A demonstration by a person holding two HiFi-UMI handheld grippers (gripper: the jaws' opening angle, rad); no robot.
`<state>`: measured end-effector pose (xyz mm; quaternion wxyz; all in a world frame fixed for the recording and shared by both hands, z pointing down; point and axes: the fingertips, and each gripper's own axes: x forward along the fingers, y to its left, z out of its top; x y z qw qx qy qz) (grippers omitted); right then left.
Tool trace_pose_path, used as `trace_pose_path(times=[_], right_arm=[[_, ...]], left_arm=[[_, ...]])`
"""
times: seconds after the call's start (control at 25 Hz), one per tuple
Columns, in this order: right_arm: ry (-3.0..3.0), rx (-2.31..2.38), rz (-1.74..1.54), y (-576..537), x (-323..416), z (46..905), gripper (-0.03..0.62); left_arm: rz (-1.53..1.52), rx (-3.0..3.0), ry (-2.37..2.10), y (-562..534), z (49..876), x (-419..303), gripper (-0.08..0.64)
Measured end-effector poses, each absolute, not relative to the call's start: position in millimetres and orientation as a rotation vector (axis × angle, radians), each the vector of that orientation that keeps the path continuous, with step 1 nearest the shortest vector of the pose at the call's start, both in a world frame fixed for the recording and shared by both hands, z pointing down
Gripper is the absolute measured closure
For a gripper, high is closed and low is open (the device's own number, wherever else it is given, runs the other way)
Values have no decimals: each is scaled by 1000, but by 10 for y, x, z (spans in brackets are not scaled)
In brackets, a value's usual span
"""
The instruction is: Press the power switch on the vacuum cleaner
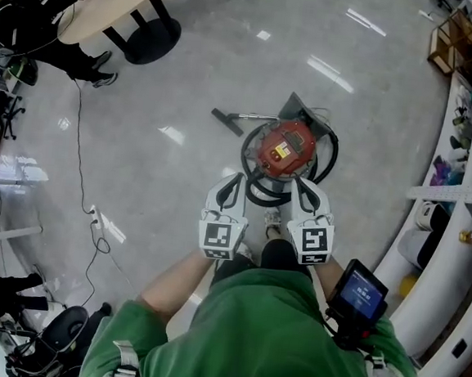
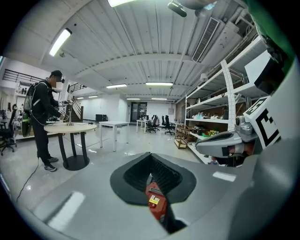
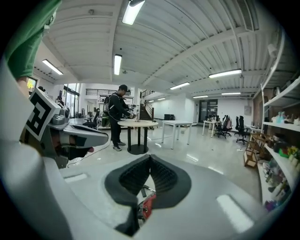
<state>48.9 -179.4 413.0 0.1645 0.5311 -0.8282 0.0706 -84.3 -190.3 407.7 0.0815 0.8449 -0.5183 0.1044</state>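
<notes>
The left gripper (image 2: 150, 153) and the right gripper (image 3: 150, 156) were both closed, with their tips together and nothing held. The red vacuum cleaner (image 1: 284, 149) sat on the floor (image 1: 375, 97) just ahead of both grippers and lower down, not touching them. Its black hose (image 1: 264, 201) curled round it.

One vacuum cleaner (image 1: 287, 149) is standing on the floor (image 1: 376, 89); two grippers are showing, left gripper (image 1: 239, 176) and right gripper (image 1: 300, 183); one round table (image 1: 112, 4) and one person (image 1: 32, 33) are standing at its far left corner
</notes>
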Motion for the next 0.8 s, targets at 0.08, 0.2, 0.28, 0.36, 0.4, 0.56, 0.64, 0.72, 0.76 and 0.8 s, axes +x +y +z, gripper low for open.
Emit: trace_pose_path(times=[0.08, 0.2, 0.28, 0.36, 0.4, 0.56, 0.64, 0.72, 0.76, 0.8], right_arm=[[-2354, 1496, 222, -1891, 522, 4254, 589], [-2342, 1470, 252, -2050, 621, 4499, 589], [-2337, 1452, 266, -2137, 678, 4655, 589], [-2332, 1433, 282, -2207, 703, 4778, 589], [-2329, 1420, 290, -2241, 704, 4831, 589], [-2319, 1367, 329, -2415, 702, 5087, 589], [-2320, 1342, 350, -2491, 710, 5230, 589], [-2321, 1319, 369, -2554, 695, 5348, 589], [-2321, 1309, 379, -2588, 680, 5404, 589], [-2321, 1302, 389, -2626, 666, 5461, 589]], left_arm=[[335, 2516, -1531, -1986, 4169, -777, 554], [364, 2498, -1510, -2143, 4378, -645, 554], [376, 2490, -1503, -2242, 4518, -570, 554], [392, 2481, -1494, -2326, 4647, -528, 554], [402, 2471, -1490, -2363, 4710, -521, 552], [436, 2432, -1478, -2535, 4986, -486, 552], [457, 2416, -1470, -2604, 5138, -438, 554], [478, 2402, -1456, -2660, 5265, -396, 552], [488, 2396, -1449, -2690, 5325, -386, 552], [496, 2390, -1444, -2726, 5385, -380, 552]])
